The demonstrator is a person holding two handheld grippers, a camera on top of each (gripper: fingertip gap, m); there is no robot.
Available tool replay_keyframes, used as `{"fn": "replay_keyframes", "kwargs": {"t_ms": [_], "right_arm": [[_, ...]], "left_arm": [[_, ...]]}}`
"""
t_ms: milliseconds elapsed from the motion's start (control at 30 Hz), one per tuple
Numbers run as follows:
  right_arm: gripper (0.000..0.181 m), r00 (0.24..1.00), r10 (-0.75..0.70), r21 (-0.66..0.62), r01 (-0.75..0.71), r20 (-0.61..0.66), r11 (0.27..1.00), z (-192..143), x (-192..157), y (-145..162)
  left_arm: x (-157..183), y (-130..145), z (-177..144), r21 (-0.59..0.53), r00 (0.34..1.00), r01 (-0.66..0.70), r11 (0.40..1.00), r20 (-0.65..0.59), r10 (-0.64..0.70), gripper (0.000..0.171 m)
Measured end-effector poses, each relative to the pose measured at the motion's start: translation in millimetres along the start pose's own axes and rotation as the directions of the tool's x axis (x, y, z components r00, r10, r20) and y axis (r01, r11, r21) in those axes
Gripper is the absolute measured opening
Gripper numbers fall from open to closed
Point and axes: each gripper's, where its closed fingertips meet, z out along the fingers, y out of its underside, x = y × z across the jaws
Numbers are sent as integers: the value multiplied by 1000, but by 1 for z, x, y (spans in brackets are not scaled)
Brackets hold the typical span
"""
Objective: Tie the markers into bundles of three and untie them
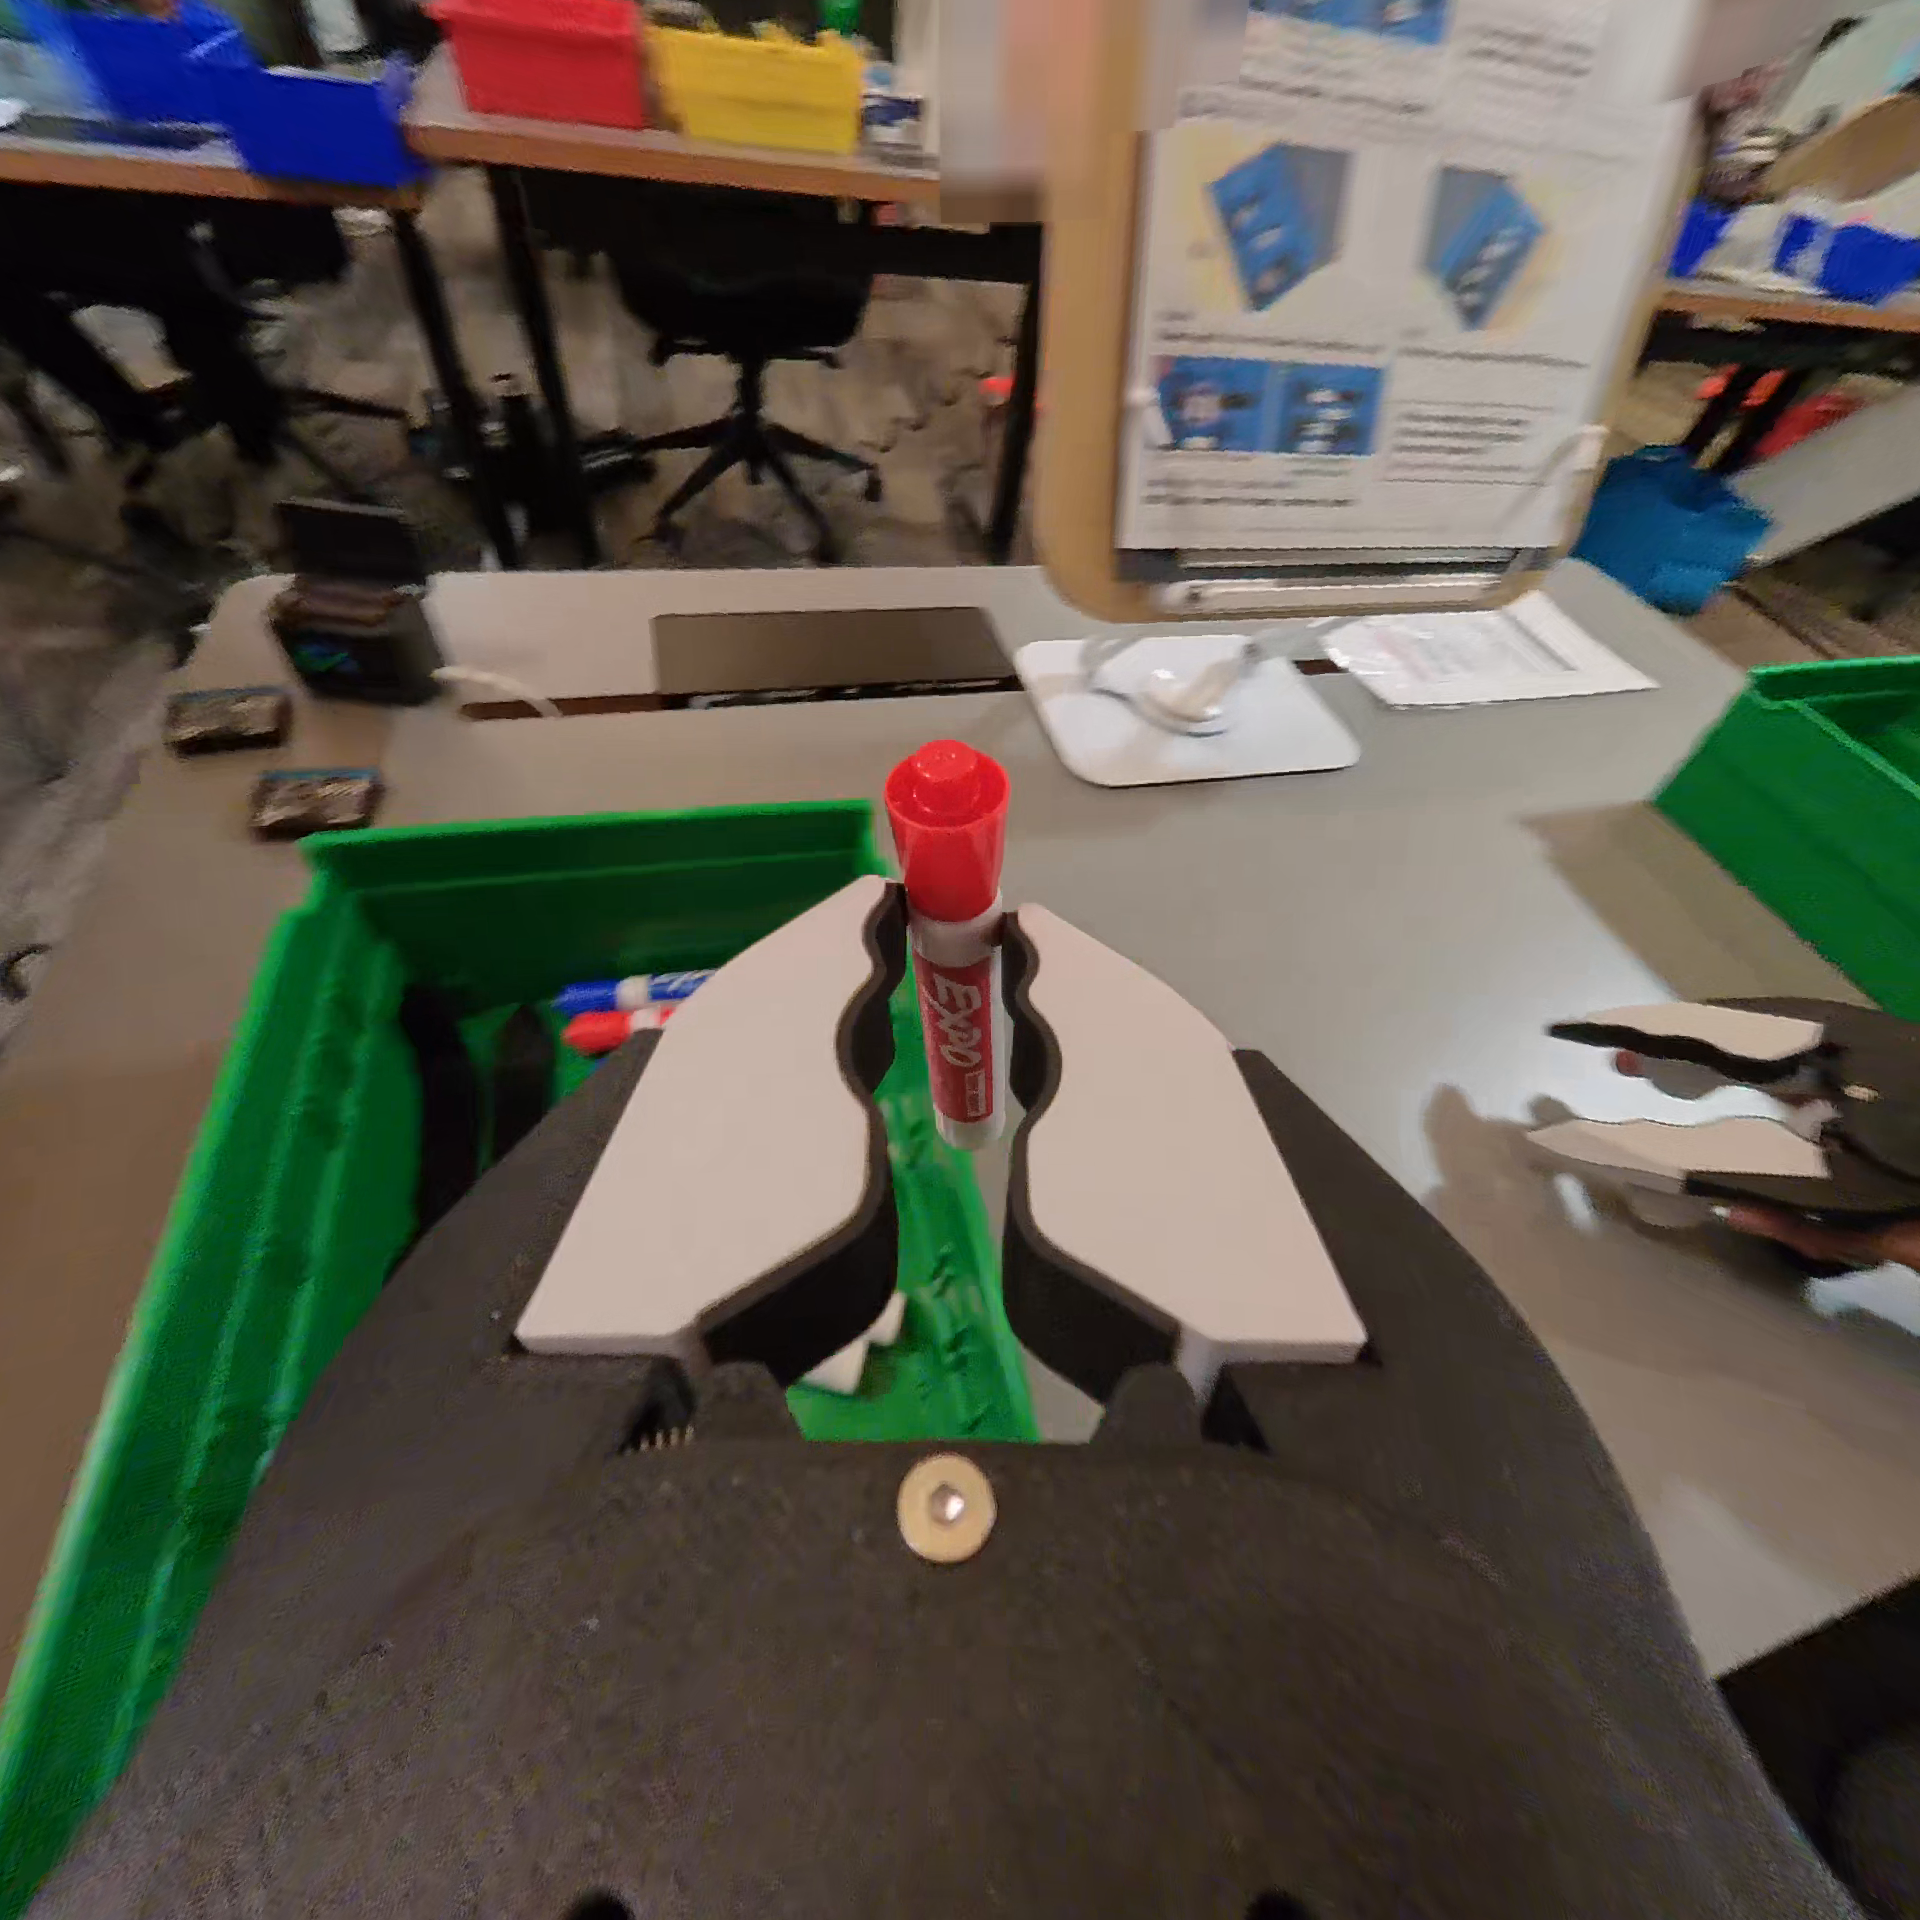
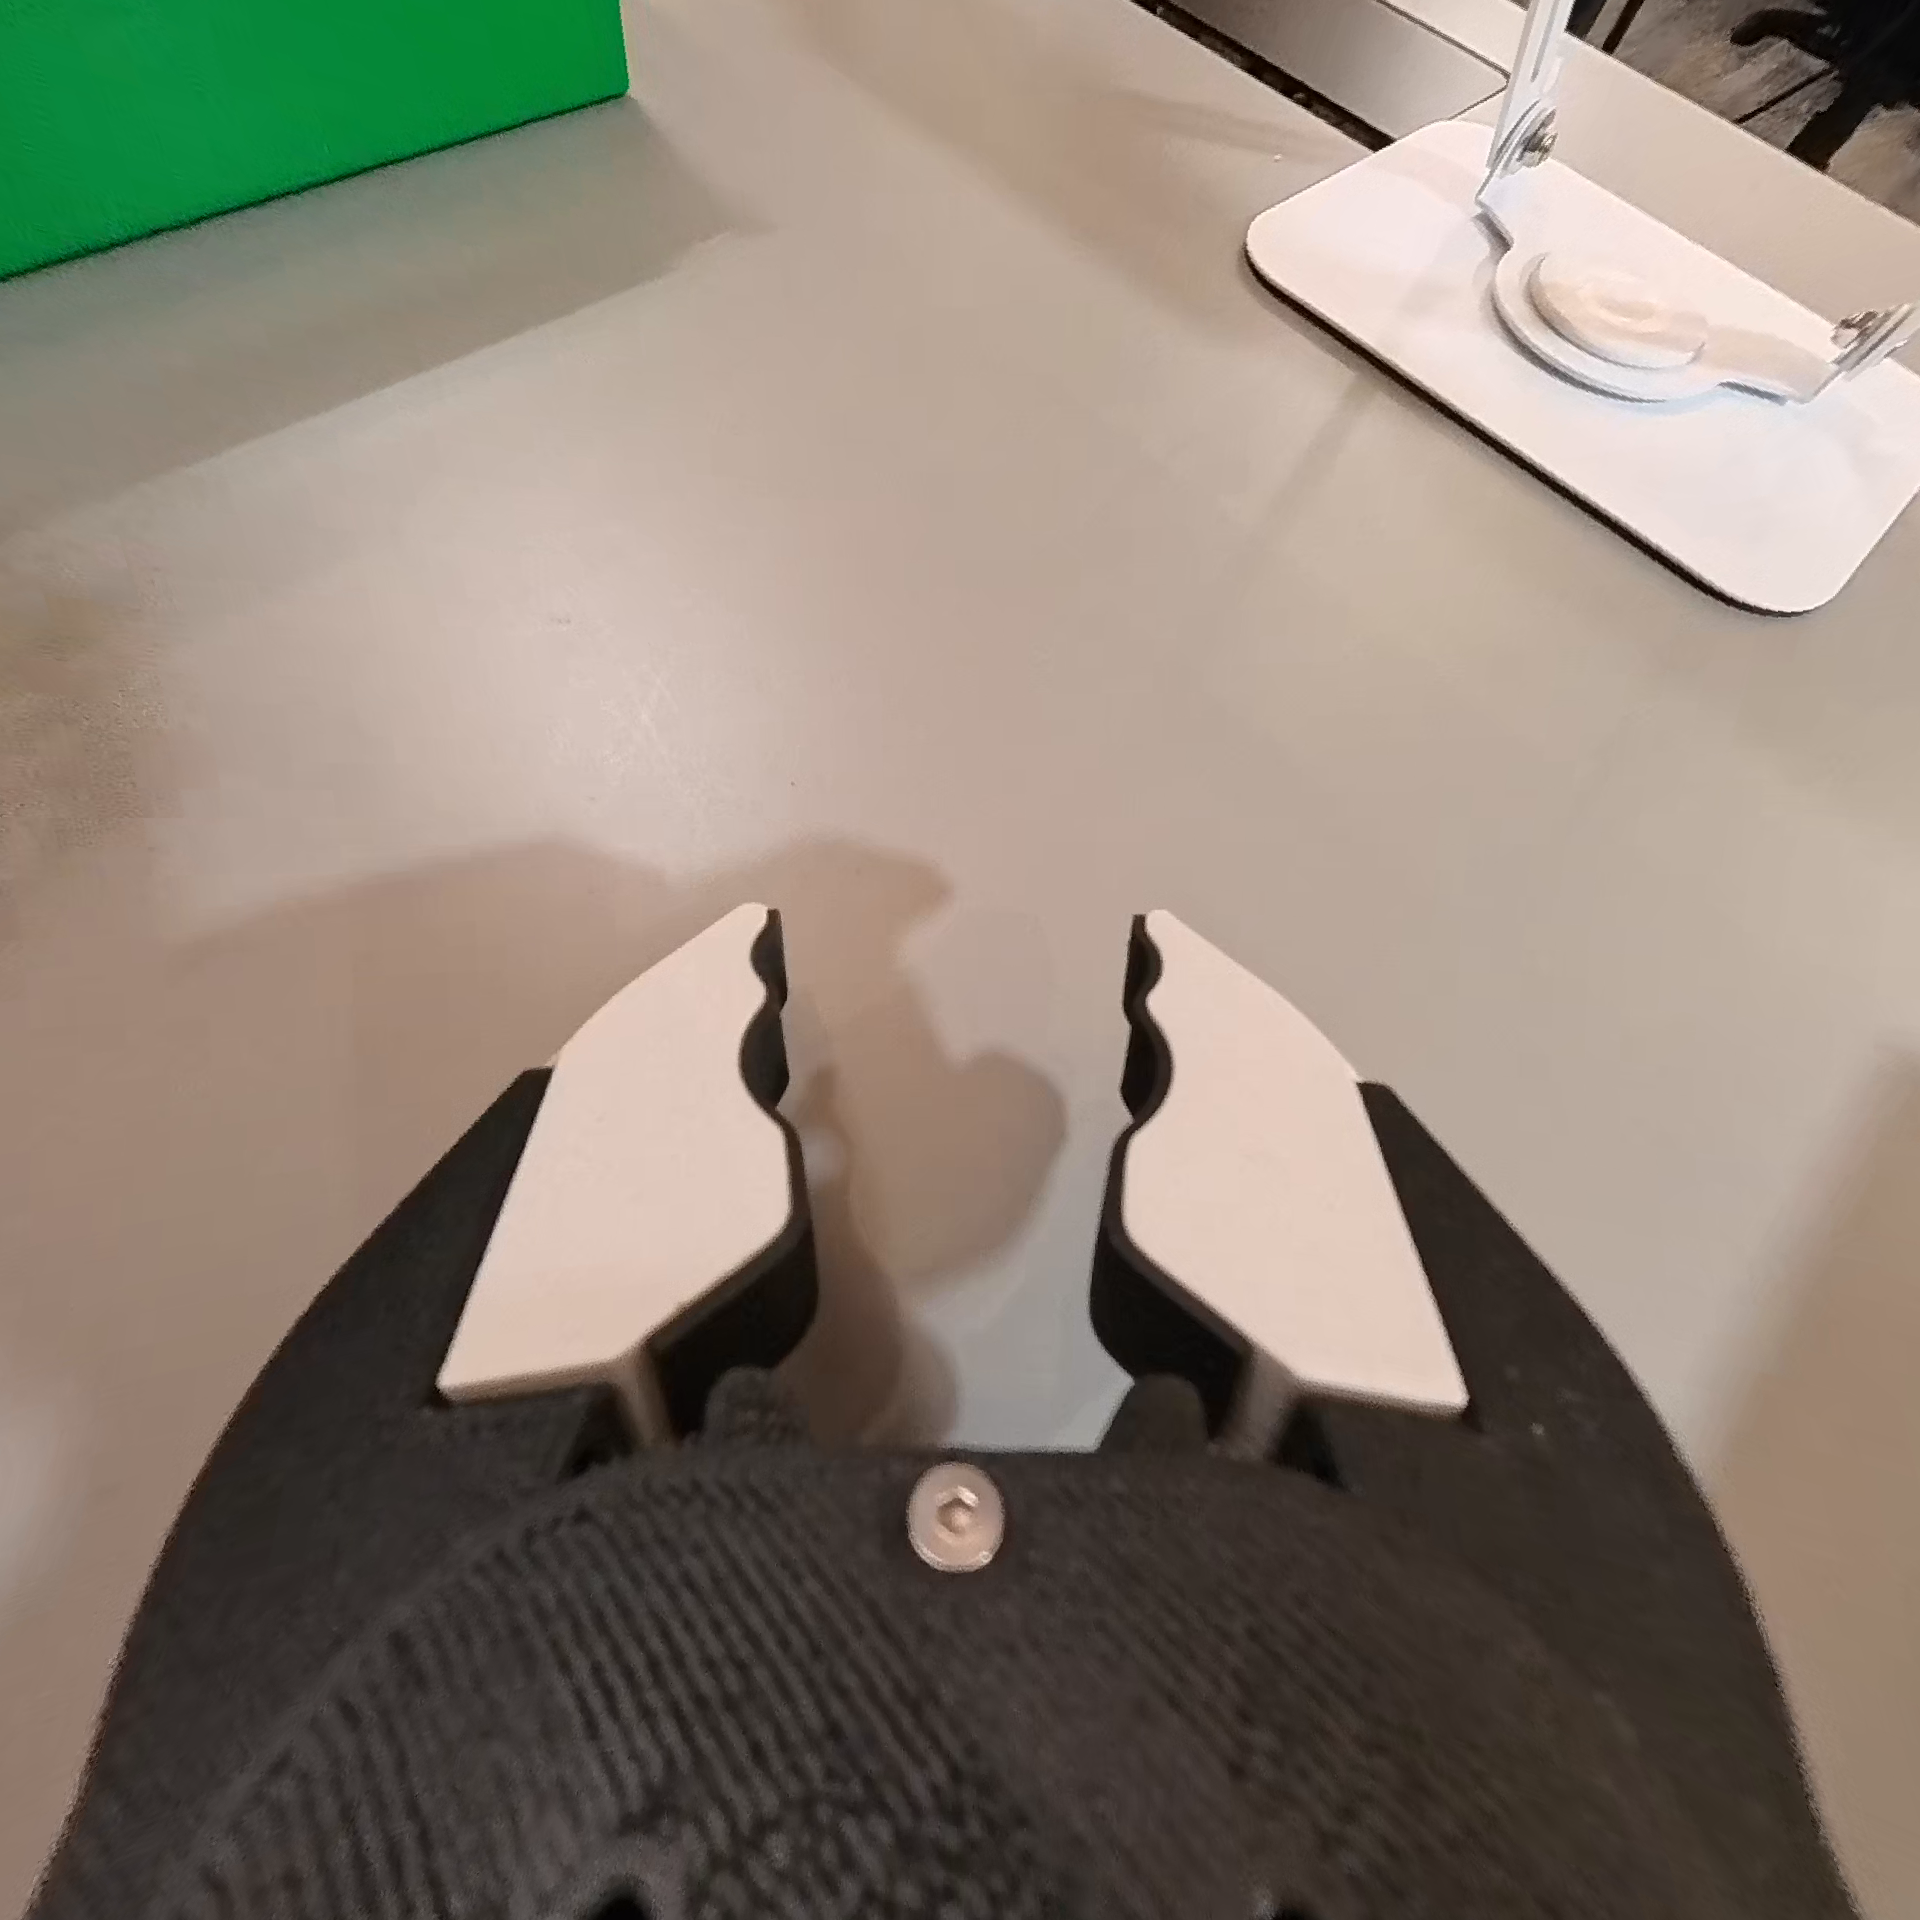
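Observation:
My left gripper [image 1: 951, 914] is shut on a red marker [image 1: 948, 862], held upright with its red cap up, above the right edge of a green bin [image 1: 582, 852]. More markers, blue and red [image 1: 623, 1013], lie in that bin. My right gripper [image 2: 956, 930] is open and empty, just above the bare grey table [image 2: 935, 571]. It also shows in the left wrist view [image 1: 1558, 1081] at the right, turned on its side and held by a hand.
A second green bin [image 1: 1808, 790] stands at the right; a green bin's wall also shows in the right wrist view [image 2: 260, 114]. A white stand base [image 1: 1195, 717] [image 2: 1558, 312] carries a framed sheet. Small dark boxes [image 1: 312, 800] lie at the far left. Desks and a chair stand behind. The gap from one gripper's tips to the other's is roughly 40 cm.

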Motion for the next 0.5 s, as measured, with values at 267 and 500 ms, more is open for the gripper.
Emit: {"fn": "replay_keyframes", "kwargs": {"t_ms": [267,500], "right_arm": [[64,996,50,141,-59,73,988,-12,1,-20],[51,924,155,327,-276,349,904,-45,-16,-59]], "left_arm": [[135,11,39,-4,920,-16,1000,-391,13,19],[213,87,92,-158,842,17,987,-530,-100,19]]}}
